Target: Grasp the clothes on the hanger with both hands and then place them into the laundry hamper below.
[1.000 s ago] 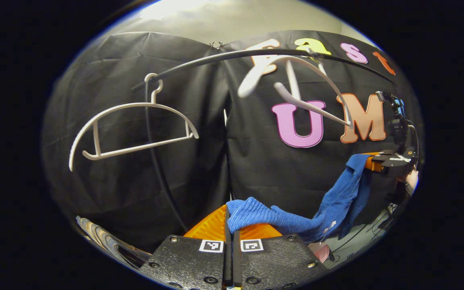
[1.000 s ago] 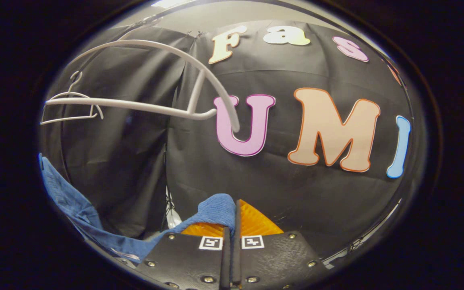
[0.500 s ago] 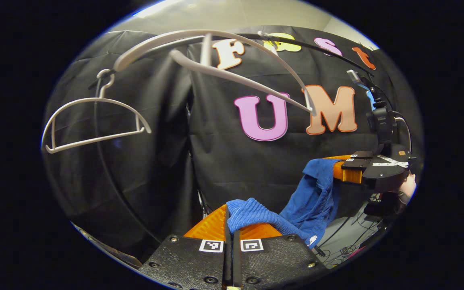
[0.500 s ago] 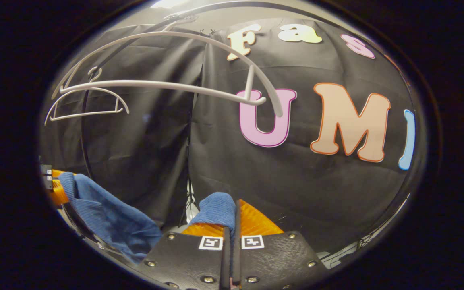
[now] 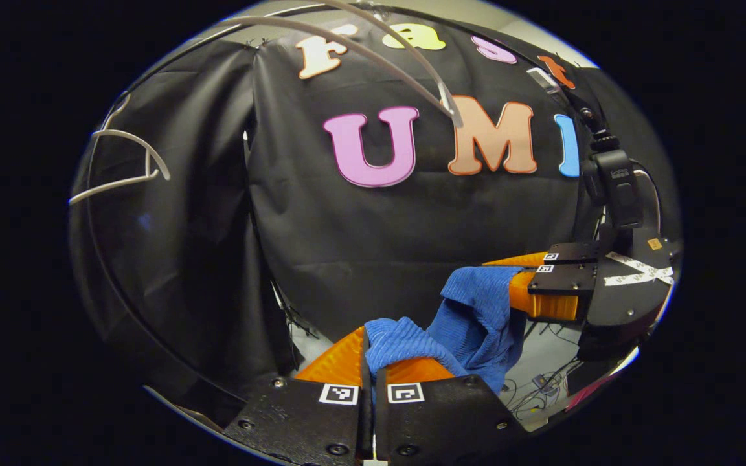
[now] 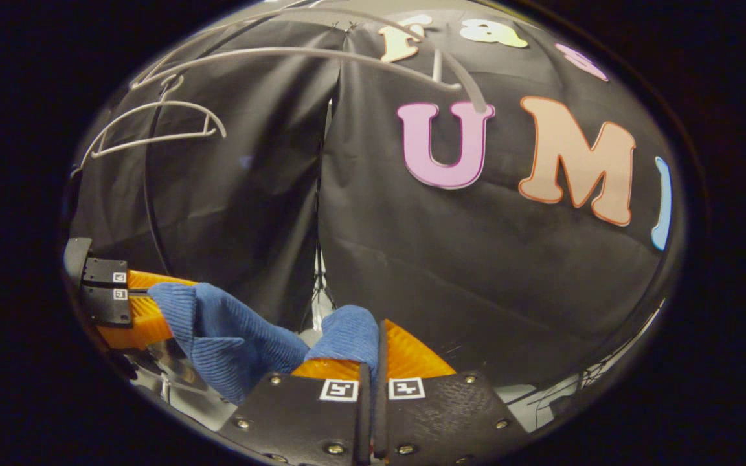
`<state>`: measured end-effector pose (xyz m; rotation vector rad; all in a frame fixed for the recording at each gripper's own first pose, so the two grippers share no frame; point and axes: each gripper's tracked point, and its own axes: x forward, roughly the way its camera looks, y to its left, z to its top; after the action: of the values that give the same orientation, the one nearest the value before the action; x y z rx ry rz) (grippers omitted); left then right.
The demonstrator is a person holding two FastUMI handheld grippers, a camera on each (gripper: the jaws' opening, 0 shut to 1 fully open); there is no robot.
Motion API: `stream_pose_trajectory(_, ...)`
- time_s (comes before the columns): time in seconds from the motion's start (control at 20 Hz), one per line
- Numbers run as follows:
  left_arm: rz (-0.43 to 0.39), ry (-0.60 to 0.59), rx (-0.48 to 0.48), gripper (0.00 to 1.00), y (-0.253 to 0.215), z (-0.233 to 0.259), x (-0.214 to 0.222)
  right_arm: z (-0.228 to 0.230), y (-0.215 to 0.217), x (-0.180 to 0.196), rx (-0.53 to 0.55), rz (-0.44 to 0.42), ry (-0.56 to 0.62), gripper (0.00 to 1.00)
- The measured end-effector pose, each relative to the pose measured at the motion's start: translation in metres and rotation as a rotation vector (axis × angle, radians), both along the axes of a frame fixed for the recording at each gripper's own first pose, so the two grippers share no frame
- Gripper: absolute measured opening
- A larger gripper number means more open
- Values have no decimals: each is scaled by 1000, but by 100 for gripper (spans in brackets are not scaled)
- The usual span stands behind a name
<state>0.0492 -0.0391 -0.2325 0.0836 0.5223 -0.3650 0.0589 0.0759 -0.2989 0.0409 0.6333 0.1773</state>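
Both grippers have drawn together and sunk below the bare white hangers (image 6: 153,126), left gripper (image 5: 368,353) and right gripper (image 6: 373,349) each pinching an edge of the blue knit garment (image 5: 476,317), which sags limp, light and soft between them.

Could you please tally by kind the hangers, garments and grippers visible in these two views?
White hangers: 2, the far hanger and the near hanger
Blue garment: 1
Grippers: 2, the left gripper and the right gripper
Total: 5
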Motion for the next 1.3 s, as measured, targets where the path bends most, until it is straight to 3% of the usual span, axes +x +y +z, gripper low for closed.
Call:
stream_pose_trajectory(0.2, -22, 95, -2, 2, -21, -27, -1, -38, 1, -25, -22, 7, 87, 3)
stream_pose_trajectory(0.7, -7, 280, 32, 5, -15, -65, -7, -89, -7, -64, -51, 15, 229, 4)
stream_pose_trajectory(0.75, -4, 294, 36, 10, -16, -70, -10, -92, -8, -68, -54, 16, 243, 4)
stream_pose_trajectory(1.1, 35, 333, 13, 18, -18, -74, -11, -98, -9, -74, -47, 18, 265, 7)
stream_pose_trajectory(1.3, 51, 332, 4, 18, -18, -74, -11, -93, -9, -64, -42, 18, 251, 7)
